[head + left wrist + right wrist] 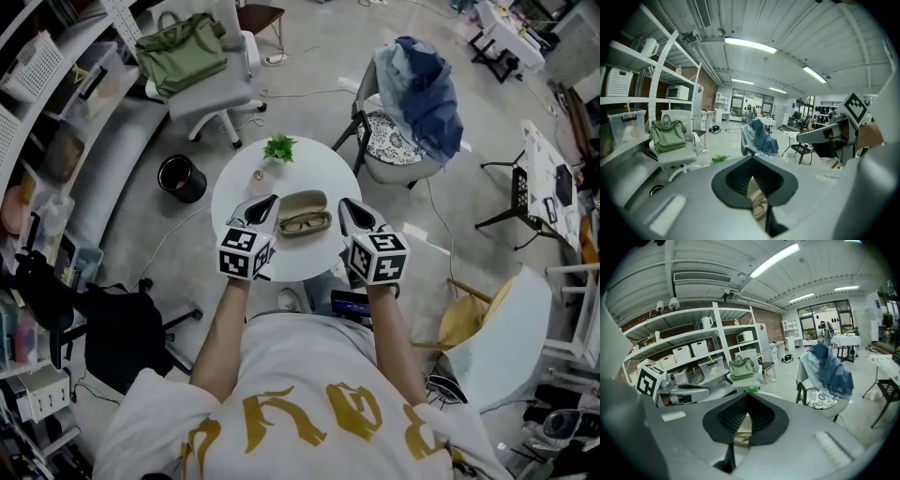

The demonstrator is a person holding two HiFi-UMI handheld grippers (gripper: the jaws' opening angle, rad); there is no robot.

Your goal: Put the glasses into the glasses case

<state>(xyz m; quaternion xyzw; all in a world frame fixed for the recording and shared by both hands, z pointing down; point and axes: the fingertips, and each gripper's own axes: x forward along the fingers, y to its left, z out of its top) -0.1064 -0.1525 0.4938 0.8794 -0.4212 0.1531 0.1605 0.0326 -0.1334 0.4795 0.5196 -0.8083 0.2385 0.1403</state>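
An open tan glasses case lies at the middle of the round white table. The glasses rest in its near half, with the lid folded back behind. My left gripper hovers just left of the case and my right gripper just right of it. Both are shut and hold nothing. Through the slit of the left gripper I glimpse the case. The right gripper shows a similar sliver of the case.
A small green plant and a tiny object sit at the table's far edge. A black bin stands on the floor to the left. A chair with a green bag and a chair draped in blue clothes stand beyond.
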